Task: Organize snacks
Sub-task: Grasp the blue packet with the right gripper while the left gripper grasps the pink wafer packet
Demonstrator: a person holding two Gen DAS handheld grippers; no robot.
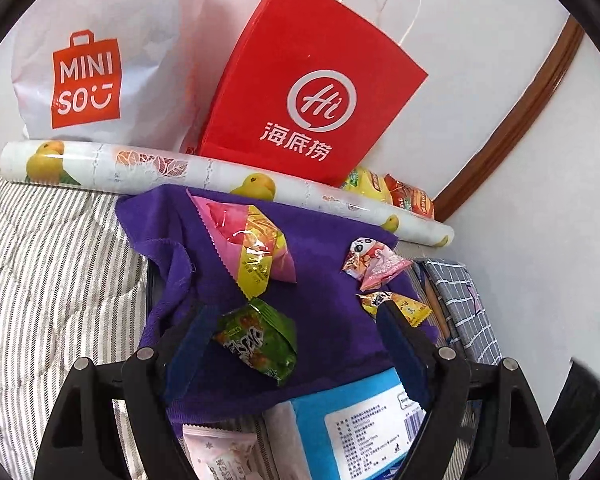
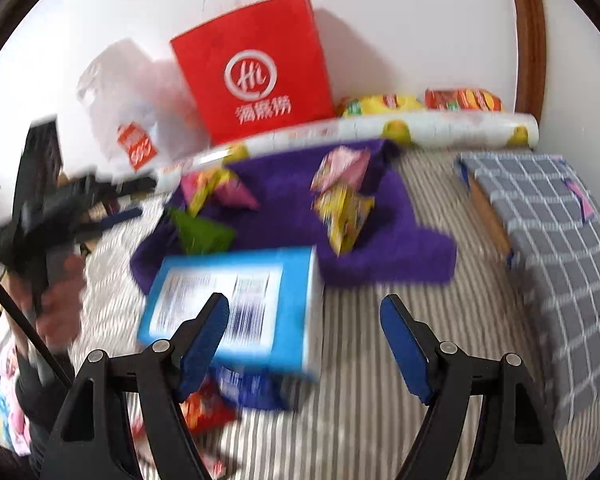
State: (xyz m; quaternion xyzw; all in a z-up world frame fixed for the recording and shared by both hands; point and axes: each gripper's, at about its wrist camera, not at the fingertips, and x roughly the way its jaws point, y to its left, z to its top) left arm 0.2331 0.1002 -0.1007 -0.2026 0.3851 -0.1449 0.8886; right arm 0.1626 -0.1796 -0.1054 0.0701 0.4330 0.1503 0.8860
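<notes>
1. Judging by the spread on the purple fleece cloth, we are only partway through: several snacks lie loose on it and none is in our grip.
2. Our left gripper stands wide with nothing pressed between its pads; the small green crinkly snack packet lies on the cloth just beside its left finger.
3. Our right gripper is likewise wide and empty, hanging over the grey-and-white striped bedding, beside the blue rectangular box with a white barcode label.
4. Waiting on the cloth are the large pink-and-yellow triangular pouch, the small pink panda-print packet and the small yellow wrapped packet.
5. Two bigger bags, one yellow and one red, sit by the wall behind the long white paper roll printed with yellow ducks, next to the red paper carrier bag with white handles.
6. More packets, blurred, lie near the bottom edge of the right view, so we reckon most of the sorting is left; where the snacks should end up we cannot tell.
</notes>
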